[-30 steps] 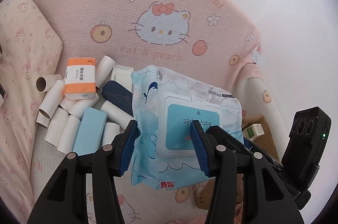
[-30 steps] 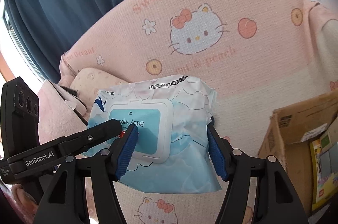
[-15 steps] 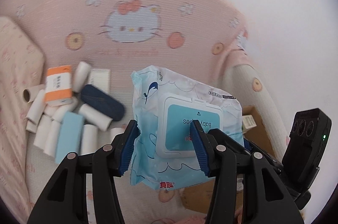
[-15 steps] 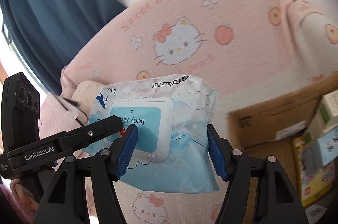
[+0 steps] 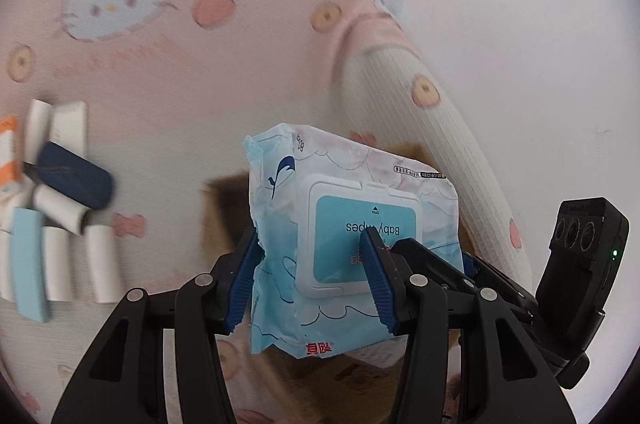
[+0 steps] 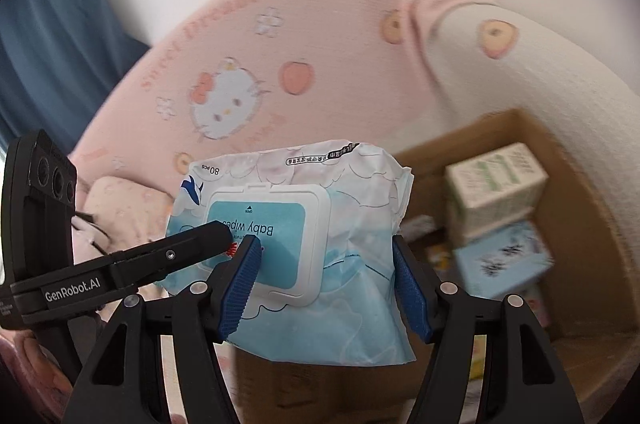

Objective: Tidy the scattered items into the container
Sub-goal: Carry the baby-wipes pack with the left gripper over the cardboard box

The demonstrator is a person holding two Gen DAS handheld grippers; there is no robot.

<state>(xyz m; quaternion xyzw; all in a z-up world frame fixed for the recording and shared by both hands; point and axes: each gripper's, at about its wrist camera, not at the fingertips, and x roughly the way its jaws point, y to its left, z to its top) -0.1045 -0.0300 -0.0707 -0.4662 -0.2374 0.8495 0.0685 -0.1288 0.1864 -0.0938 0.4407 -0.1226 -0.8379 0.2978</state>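
Both grippers hold one blue and white baby wipes pack in the air. My left gripper is shut on its left end. My right gripper is shut on its right part; the pack fills the middle of the right wrist view. A brown cardboard box stands below and to the right, with several small cartons inside. In the left wrist view the box shows just behind the pack. Scattered items lie at far left on the sofa seat: white paper tubes, a light blue pack, a dark blue case.
A pink Hello Kitty sofa cover runs behind everything. The sofa arm rises beside the box. A pink cushion lies at left in the right wrist view. A blue curtain hangs at far left.
Both grippers have carried the wipes pack to the right, away from the scattered items. The cardboard box has come into view beneath and beside the pack. The grip is unchanged.
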